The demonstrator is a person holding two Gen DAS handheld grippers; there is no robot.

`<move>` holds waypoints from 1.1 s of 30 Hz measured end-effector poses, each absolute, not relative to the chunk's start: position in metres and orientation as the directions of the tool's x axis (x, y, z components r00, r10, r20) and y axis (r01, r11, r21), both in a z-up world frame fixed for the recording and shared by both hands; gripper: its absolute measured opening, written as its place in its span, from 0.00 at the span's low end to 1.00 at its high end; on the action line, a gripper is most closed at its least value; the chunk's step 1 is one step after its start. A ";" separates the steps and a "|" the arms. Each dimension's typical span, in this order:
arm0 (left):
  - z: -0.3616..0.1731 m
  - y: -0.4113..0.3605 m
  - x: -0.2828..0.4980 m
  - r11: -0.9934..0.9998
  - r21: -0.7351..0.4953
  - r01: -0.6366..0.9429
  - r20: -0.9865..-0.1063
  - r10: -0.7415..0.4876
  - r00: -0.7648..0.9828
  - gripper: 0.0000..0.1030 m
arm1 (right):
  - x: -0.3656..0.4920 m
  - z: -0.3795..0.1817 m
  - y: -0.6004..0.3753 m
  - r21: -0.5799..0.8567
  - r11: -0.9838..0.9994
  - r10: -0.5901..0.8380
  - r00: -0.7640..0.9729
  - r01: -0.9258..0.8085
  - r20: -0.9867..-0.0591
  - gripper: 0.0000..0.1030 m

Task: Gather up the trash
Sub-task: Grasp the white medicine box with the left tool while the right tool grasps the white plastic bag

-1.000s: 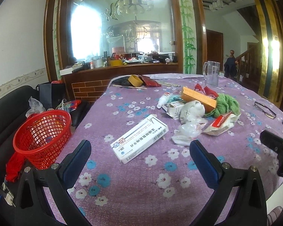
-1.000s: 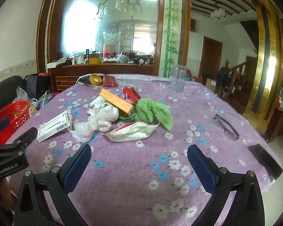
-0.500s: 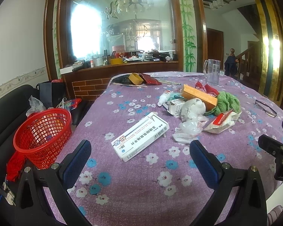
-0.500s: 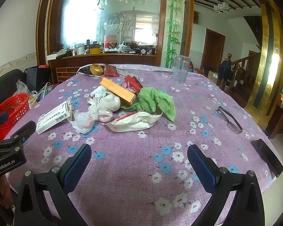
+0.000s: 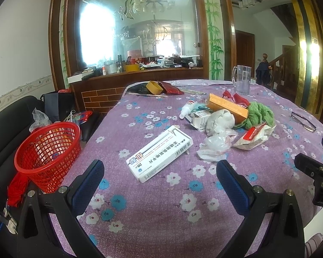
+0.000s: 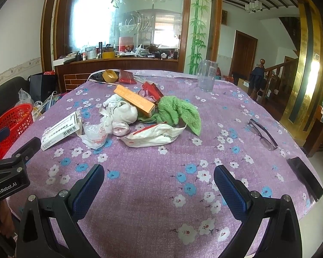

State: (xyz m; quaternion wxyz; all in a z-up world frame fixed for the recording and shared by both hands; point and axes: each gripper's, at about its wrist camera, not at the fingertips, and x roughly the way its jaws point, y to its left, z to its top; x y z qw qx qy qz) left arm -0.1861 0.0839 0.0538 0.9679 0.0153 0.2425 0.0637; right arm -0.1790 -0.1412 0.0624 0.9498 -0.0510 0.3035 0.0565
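Observation:
A white medicine box [image 5: 159, 153] [image 6: 61, 130] lies flat on the purple flowered tablecloth [image 5: 152, 210], just ahead of my left gripper [image 5: 159, 181], which is open and holds nothing. Beyond it sits a heap of trash: crumpled clear plastic [image 5: 215, 144] [image 6: 94, 134], white tissue wads [image 5: 219, 119] [image 6: 123, 112], a white and red wrapper [image 5: 255, 136] [image 6: 155, 136], an orange box [image 5: 227, 107] [image 6: 134, 100] and a green cloth [image 5: 259, 112] [image 6: 178, 111]. My right gripper [image 6: 158, 186] is open over bare cloth short of the heap. A red mesh basket [image 5: 47, 150] [image 6: 11, 121] stands off the table's left edge.
Glasses [image 6: 261, 133] and a black phone [image 6: 304, 177] lie at the table's right. A clear mug [image 6: 207, 77], a tape roll [image 6: 109, 75] and a red packet [image 6: 126, 76] sit at the far side. A black sofa [image 5: 8, 116] with bags is left of the table.
Both grippers have tilted and drifted slightly, so the table contents sit a little lower in each view. Nothing on the table has moved, and both grippers stay open.

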 end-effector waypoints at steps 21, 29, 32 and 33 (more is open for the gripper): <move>0.058 0.117 -0.104 0.984 0.163 0.073 -0.651 0.052 0.757 1.00 | -0.130 0.057 -0.181 0.303 0.937 0.339 0.649 -0.171 -0.682 0.86; 0.036 0.101 -0.070 0.952 0.190 0.240 -0.731 -0.027 0.682 1.00 | -0.080 0.043 -0.196 0.539 0.837 0.502 0.523 -0.093 -0.689 0.72; 0.031 0.095 -0.062 0.942 0.216 0.256 -0.741 -0.013 0.671 0.98 | -0.060 0.036 -0.197 0.573 0.819 0.517 0.494 -0.046 -0.699 0.68; 0.029 0.094 -0.059 0.940 0.218 0.261 -0.748 -0.011 0.663 0.94 | -0.053 0.033 -0.196 0.581 0.813 0.520 0.481 -0.027 -0.705 0.67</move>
